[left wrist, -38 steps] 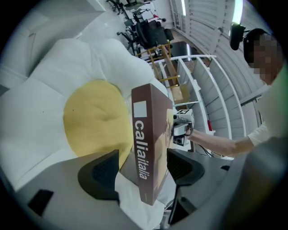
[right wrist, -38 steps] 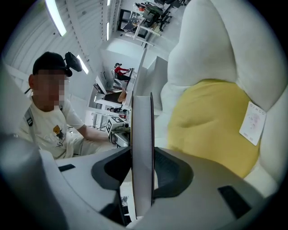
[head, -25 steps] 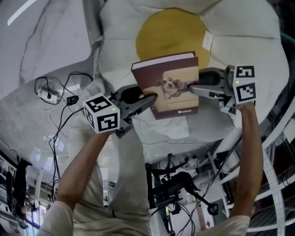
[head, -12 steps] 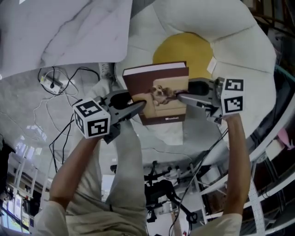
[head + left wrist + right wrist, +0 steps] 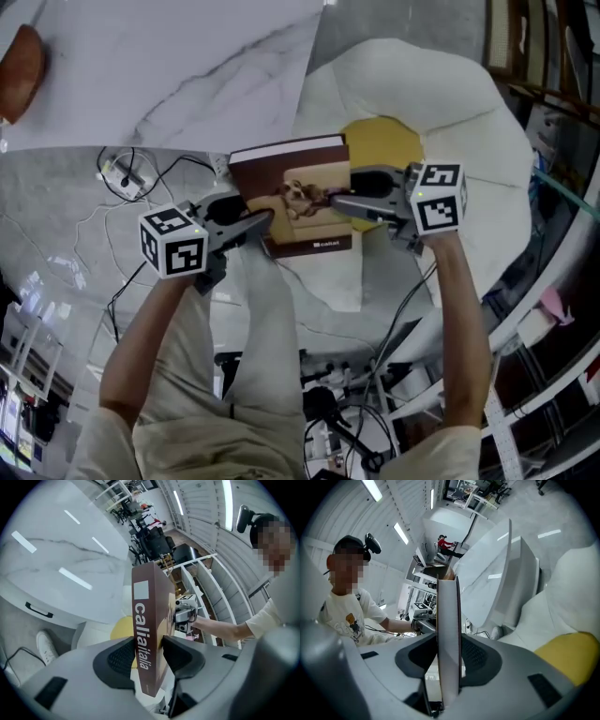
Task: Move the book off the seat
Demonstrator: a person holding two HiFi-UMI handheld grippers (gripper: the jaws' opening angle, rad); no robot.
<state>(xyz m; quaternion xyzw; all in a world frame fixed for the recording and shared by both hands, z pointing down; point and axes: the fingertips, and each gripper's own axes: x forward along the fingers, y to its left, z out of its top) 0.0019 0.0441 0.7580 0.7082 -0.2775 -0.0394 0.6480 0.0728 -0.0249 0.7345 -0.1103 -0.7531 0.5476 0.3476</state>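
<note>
A brown hardcover book [image 5: 298, 195] with a dog-on-sofa picture on its cover is held in the air between both grippers, above the edge of the white egg-shaped seat [image 5: 450, 122] with its yellow centre [image 5: 384, 145]. My left gripper [image 5: 261, 221] is shut on the book's spine side [image 5: 143, 634], the pads pressing both covers. My right gripper [image 5: 339, 199] is shut on the book's page edge [image 5: 448, 644]. The book stands upright between the jaws in both gripper views.
A white marble-look table [image 5: 178, 66] lies at the upper left, with cables and a power strip [image 5: 122, 173] on the floor beside it. The person's legs [image 5: 262, 356] and a wheeled stand [image 5: 328, 412] are below. Racks stand at the right [image 5: 553, 56].
The book and both grippers have shifted left in the head view, off the yellow centre toward the seat's left edge. The table now fills more of the upper left.
</note>
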